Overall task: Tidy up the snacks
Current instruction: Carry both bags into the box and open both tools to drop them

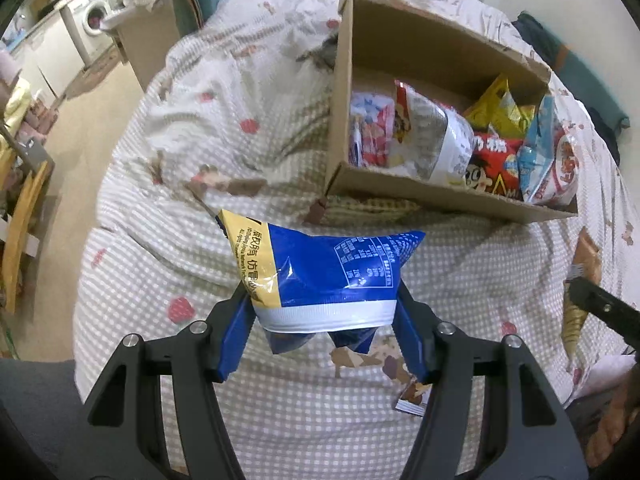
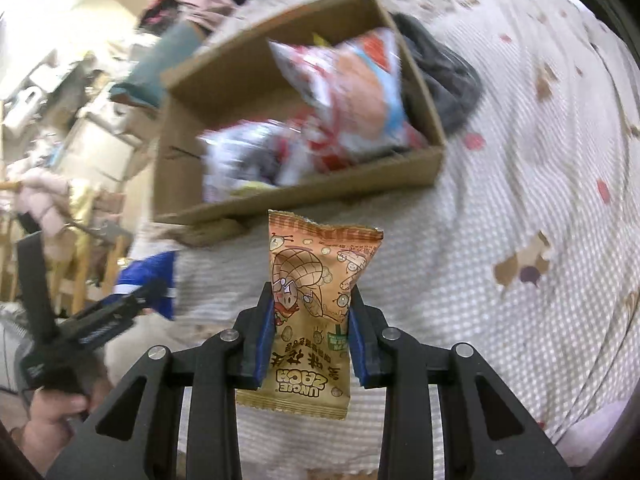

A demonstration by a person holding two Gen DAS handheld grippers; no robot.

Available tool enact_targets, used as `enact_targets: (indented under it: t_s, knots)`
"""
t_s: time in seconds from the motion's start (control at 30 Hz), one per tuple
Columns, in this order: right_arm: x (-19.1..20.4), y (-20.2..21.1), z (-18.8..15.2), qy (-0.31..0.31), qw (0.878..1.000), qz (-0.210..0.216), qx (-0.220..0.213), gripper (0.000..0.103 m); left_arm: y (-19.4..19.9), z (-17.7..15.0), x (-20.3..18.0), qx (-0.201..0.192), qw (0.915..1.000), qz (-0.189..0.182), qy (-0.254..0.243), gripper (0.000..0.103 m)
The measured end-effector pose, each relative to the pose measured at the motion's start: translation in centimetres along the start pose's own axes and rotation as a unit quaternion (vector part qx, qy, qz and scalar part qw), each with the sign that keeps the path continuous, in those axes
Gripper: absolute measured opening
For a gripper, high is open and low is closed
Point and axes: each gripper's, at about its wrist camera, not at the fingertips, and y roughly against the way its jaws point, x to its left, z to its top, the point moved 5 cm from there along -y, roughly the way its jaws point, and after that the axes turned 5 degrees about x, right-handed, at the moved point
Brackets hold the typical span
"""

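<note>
Blue fingers of the left gripper (image 1: 325, 312) clamp a blue snack bag (image 1: 324, 276) above the bed (image 1: 280, 408). The right gripper (image 2: 312, 334) pinches an orange peanut packet (image 2: 316, 304) near the cardboard box (image 2: 320, 194) of snacks.

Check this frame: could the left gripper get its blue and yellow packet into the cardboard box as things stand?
Probably yes. The left gripper holds the blue and yellow snack packet above the bedspread; the open-topped cardboard box lies just beyond, with nothing between. Bags crowd its right side, but the left looks emptier.
</note>
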Motion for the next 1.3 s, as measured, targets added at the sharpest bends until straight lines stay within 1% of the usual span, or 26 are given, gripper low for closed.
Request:
enact_targets:
  t_s: [0.1, 0.17, 0.27, 0.3, 0.4, 0.43, 0.47, 0.5, 0.53, 0.57, 0.63, 0.7, 0.77, 0.9, 1.0, 1.07, 1.2, 1.27, 1.3]
  knots:
    - [0.1, 1.2, 0.6, 0.011, 1.0, 0.019, -0.022, 0.033, 1.2, 0.3, 0.2, -0.02, 0.9998, -0.001, 0.006, 0.06]
    - [0.8, 2.3, 1.3, 0.015, 0.999, 0.026, -0.037, 0.033, 1.8, 0.5, 0.0, -0.034, 0.9994, -0.002, -0.002, 0.06]
    - [0.3, 3.3, 2.0, 0.006, 0.998, 0.033, -0.046, 0.033, 1.7, 0.5, -0.6, -0.036, 0.9991, 0.005, -0.022, 0.06]
    - [1.0, 3.0, 2.7, 0.0, 0.998, 0.036, -0.048, 0.033, 1.7, 0.5, -0.6, -0.036, 0.9991, 0.006, -0.02, 0.06]
    - [1.5, 3.1, 3.1, -0.003, 0.997, 0.043, -0.058, 0.033, 2.2, 0.6, -0.6, -0.035, 0.9993, -0.007, -0.011, 0.06]
    - [1.6, 3.2, 3.2, -0.003, 0.997, 0.046, -0.062, 0.033, 2.6, 0.8, -0.7, -0.035, 0.9993, -0.015, -0.006, 0.06]
    - [1.8, 3.7, 3.4, -0.002, 0.996, 0.052, -0.069, 0.033, 2.8, 1.0, -0.6, -0.024, 0.9993, -0.028, 0.005, 0.06]
    - [2.1, 4.3, 3.6, 0.0, 0.995, 0.056, -0.078, 0.033, 3.1, 1.5, -0.5, -0.006, 0.9982, -0.054, 0.024, 0.06]
    - [2.2, 4.7, 3.7, 0.001, 0.995, 0.061, -0.085, 0.033, 3.6, 2.2, -0.3, -0.001, 0.9965, -0.074, 0.037, 0.06]
    - [2.5, 5.2, 4.1, 0.001, 0.993, 0.069, -0.093, 0.033, 4.3, 3.0, -0.3, -0.011, 0.9968, -0.072, 0.034, 0.06]
    - [3.1, 5.8, 5.3, 0.0, 0.991, 0.08, -0.104, 0.033, 5.8, 4.6, -0.5, -0.043, 0.9979, -0.048, 0.011, 0.06]
    - [3.5, 6.6, 6.4, 0.004, 0.99, 0.084, -0.117, 0.033, 7.0, 6.4, -0.6, -0.071, 0.9969, -0.032, -0.006, 0.06]
    - [3.9, 7.3, 7.4, 0.009, 0.988, 0.083, -0.13, 0.033, 7.5, 8.0, -0.8, -0.083, 0.996, -0.03, -0.011, 0.06]
    - [4.6, 8.1, 10.0, 0.016, 0.985, 0.081, -0.148, 0.033, 7.8, 10.7, -1.3, -0.097, 0.9945, -0.035, -0.021, 0.06]
    - [5.0, 7.5, 12.2, 0.019, 0.986, 0.08, -0.147, 0.033, 7.2, 12.6, -2.3, -0.104, 0.9933, -0.034, -0.036, 0.06]
    - [5.5, 6.6, 13.8, 0.027, 0.987, 0.071, -0.142, 0.033, 6.2, 13.3, -3.2, -0.101, 0.993, -0.035, -0.049, 0.06]
    - [6.3, 4.1, 16.2, 0.042, 0.988, 0.057, -0.136, 0.033, 4.4, 14.0, -5.1, -0.106, 0.9904, -0.038, -0.079, 0.06]
    - [6.4, 2.8, 16.7, 0.05, 0.988, 0.046, -0.135, 0.033, 3.5, 13.9, -5.6, -0.113, 0.9891, -0.033, -0.09, 0.06]
    - [6.3, 2.2, 16.7, 0.052, 0.989, 0.044, -0.135, 0.033, 2.8, 13.8, -5.8, -0.109, 0.9892, -0.034, -0.092, 0.06]
